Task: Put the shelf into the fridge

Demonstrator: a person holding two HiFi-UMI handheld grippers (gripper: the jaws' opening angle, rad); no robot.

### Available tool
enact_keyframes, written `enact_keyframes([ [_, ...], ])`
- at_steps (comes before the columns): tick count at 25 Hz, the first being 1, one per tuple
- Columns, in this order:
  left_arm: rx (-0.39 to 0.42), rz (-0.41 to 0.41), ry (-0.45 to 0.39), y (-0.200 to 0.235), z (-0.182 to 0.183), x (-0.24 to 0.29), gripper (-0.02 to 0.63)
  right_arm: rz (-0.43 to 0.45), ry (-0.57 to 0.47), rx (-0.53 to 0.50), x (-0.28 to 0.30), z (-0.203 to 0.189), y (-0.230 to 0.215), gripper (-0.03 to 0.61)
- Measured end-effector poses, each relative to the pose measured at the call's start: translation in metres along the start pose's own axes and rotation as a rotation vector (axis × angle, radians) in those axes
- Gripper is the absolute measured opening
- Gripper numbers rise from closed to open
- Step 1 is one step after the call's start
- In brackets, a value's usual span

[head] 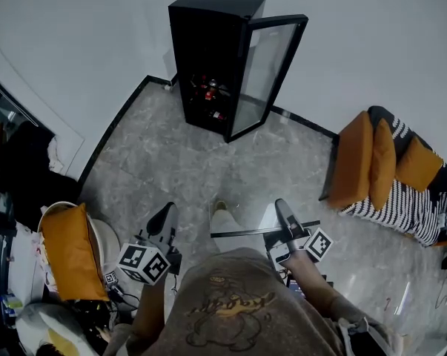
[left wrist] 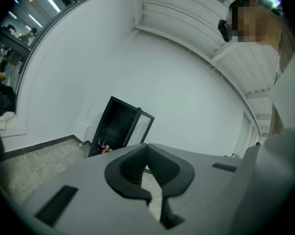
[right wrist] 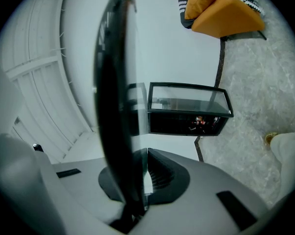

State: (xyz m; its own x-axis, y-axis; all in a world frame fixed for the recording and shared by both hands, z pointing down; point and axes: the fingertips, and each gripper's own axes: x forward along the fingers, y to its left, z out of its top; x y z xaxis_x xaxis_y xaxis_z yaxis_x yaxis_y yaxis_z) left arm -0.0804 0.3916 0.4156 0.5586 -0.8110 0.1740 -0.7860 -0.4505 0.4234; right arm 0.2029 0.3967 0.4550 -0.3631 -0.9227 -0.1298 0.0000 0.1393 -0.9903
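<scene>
Item: shelf (head: 260, 232), one piece. A clear glass pane bounded by a thin black rim; in the head view it is held level, low in front of the person, well apart from the fridge (head: 212, 50). In the right gripper view the shelf (right wrist: 113, 102) is seen edge-on as a dark curved band with transparent glass beside it.

Right gripper (head: 284, 213): jaws clamped on the shelf's rim (right wrist: 140, 165).

Left gripper (head: 164, 221): jaws closed together with nothing held between them (left wrist: 146, 148); it is carried beside the shelf without touching it.

Fridge: tall, black, standing against the white wall on a grey stone floor (head: 171, 169). Its glass door (head: 266, 73) is swung open, and small bottles (head: 208, 91) are visible low inside.
</scene>
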Motion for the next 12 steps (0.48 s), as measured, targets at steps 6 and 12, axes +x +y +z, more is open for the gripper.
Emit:
enact_keyframes([
  [6, 0.005, -0.019, 0.007, 0.014, 0.016, 0.03, 0.004, -0.01, 0.011, -0.003, 0.034, 0.008, -0.007, 0.026],
  [12, 0.0, -0.01, -0.003, 0.031, 0.039, 0.067, 0.005, -0.002, 0.044, 0.004, 0.076, 0.02, -0.008, 0.026],
])
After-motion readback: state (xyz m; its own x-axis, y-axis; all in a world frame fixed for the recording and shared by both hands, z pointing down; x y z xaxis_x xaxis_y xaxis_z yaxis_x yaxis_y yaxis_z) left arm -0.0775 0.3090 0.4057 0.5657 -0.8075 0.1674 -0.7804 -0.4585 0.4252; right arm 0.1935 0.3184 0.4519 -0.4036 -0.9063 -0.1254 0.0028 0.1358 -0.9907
